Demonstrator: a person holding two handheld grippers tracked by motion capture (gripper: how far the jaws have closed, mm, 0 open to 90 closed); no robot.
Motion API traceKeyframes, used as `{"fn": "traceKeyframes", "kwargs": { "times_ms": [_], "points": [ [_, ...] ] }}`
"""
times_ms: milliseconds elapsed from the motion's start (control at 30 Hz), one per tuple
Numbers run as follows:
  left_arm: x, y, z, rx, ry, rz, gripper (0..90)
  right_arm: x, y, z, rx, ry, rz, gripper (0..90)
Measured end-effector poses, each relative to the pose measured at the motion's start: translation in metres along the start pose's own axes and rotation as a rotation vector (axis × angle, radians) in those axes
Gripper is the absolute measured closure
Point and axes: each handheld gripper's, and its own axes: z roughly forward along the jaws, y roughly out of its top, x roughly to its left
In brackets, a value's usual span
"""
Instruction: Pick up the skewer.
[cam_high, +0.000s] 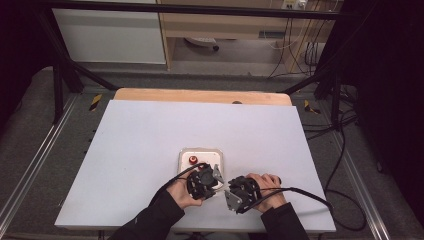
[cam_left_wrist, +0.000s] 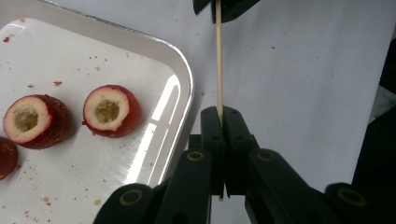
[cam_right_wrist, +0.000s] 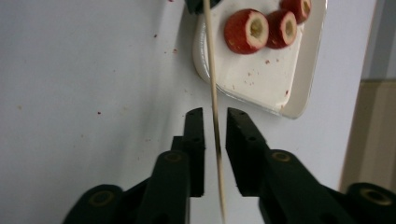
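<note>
White table (cam_high: 140, 150) | left gripper (cam_left_wrist: 219, 116) clenched skewer (cam_left_wrist: 218, 70) | right gripper (cam_right_wrist: 215, 116) released, jaws straddling it | cored fruit (cam_left_wrist: 111, 111) on tray (cam_left_wrist: 184, 74) still unskewered

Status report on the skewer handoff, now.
Left gripper clamped on the skewer. Right gripper open, skewer between its jaws, untouched. Cored red fruits wait on the tray. Nothing in the way.

Dim room, tray (cam_left_wrist: 180, 79) glare, soft close-ups
</note>
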Motion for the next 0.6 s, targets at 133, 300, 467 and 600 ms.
{"fn": "traceKeyframes", "kwargs": {
  "times_ms": [133, 300, 467, 600],
  "points": [
    [0.003, -0.01, -0.005, -0.014, 0.023, -0.011, 88.5, -0.006, -0.01, -0.005, -0.06, -0.01, 0.238, 59.1],
    [0.006, -0.027, -0.015, -0.03, 0.05, -0.035, 88.5, -0.011, -0.027, -0.008, -0.077, -0.009, 0.509, 44.3],
    [0.009, -0.044, -0.024, -0.077, 0.072, -0.068, 88.4, -0.013, -0.043, -0.006, -0.106, 0.028, 0.735, 33.6],
    [0.01, -0.058, -0.03, -0.131, 0.09, -0.099, 88.5, -0.011, -0.056, -0.001, -0.119, 0.06, 0.928, 25.7]
  ]
}}
